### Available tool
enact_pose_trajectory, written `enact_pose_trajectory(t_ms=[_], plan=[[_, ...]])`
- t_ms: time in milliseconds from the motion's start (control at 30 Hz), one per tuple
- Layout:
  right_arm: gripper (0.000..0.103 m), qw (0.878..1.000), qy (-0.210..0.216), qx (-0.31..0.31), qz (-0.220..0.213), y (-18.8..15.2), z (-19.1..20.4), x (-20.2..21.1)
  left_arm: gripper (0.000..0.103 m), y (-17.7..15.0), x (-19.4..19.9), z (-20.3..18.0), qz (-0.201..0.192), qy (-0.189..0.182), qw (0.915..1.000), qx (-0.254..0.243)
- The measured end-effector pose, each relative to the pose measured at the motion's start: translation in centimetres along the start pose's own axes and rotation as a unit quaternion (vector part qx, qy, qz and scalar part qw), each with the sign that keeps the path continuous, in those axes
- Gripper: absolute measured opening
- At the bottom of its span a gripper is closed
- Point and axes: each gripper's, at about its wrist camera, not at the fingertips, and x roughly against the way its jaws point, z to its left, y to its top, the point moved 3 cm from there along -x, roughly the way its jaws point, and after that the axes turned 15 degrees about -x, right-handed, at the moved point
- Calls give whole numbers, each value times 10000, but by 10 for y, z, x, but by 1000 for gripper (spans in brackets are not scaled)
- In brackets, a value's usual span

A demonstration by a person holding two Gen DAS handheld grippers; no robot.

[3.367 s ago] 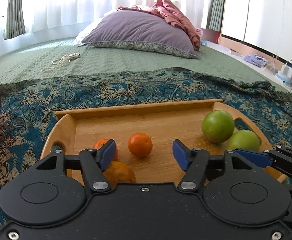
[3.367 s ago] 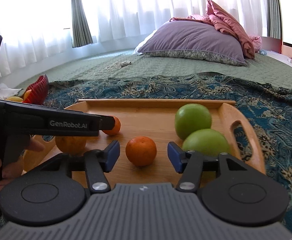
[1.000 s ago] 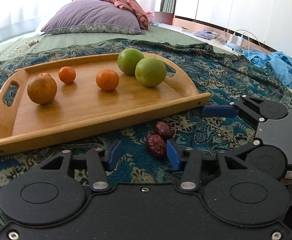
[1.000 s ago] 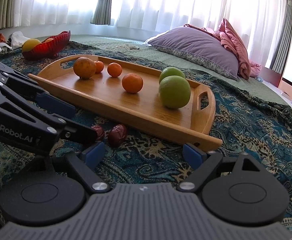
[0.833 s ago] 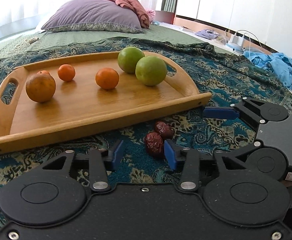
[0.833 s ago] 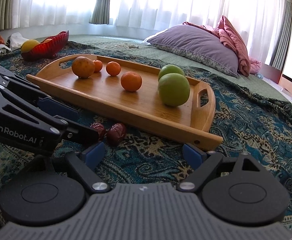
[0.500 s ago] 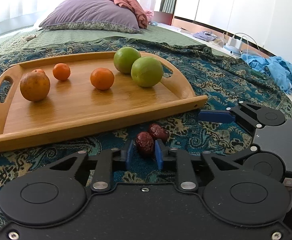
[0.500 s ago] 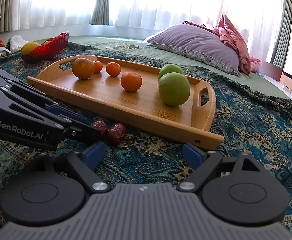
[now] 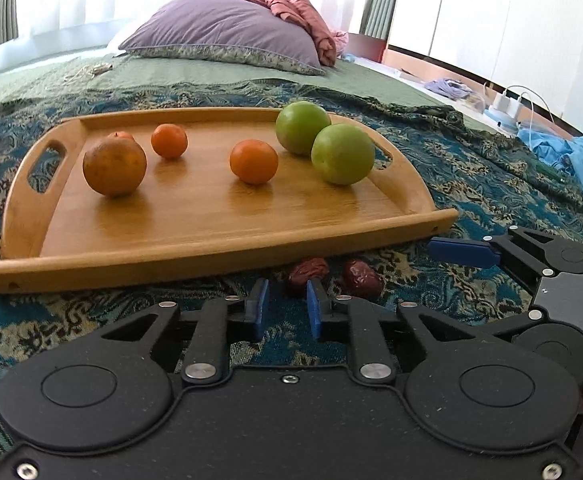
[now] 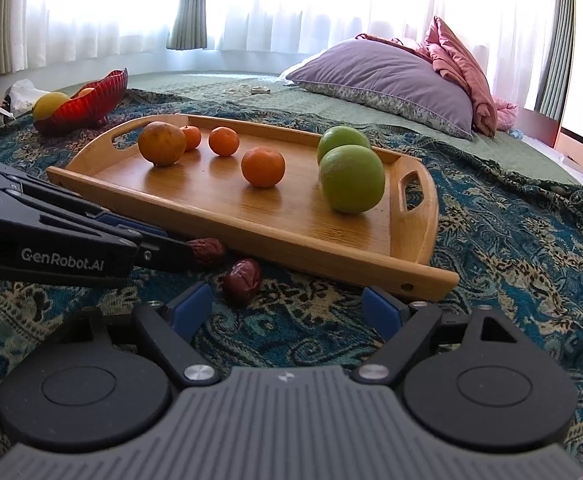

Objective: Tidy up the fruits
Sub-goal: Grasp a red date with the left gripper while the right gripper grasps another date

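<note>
Two dark red dates lie on the patterned blanket just in front of the wooden tray [image 9: 211, 256]. My left gripper [image 9: 287, 292] is shut on the left date [image 9: 309, 269], pinching it at the very fingertips so it sticks out ahead. The second date [image 9: 361, 274] lies free to its right. In the right wrist view my right gripper [image 10: 287, 304] stands open above the blanket, with that free date [image 10: 243, 280] just ahead of its left finger. On the tray [image 10: 331, 268] sit a brownish orange [image 9: 114, 166], several tangerines and two green fruits [image 9: 342, 153].
A red bowl [image 10: 87, 100] holding a yellow fruit stands on the blanket beyond the tray's far left end. A purple pillow [image 9: 223, 28] lies at the back of the bed. Blue cloth [image 9: 571, 156] and chargers lie off the bed's right side.
Both grippers drew back from over the tray to the blanket in front of it. The left jaws then closed around the left date and dragged it slightly. The right gripper stayed open and still.
</note>
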Motion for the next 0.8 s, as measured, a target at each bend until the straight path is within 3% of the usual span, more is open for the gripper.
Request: enact_pose_trajectory(t_ms=[333,800], plan=[[86,9999,-62,-142,-27,-1,0,-2,23,6,-13,-4,-3,-246,9995,209],[79,9992,-122,-301,-229,-4,-4,2,19,6,-6,-5,-145,121,9995,236]])
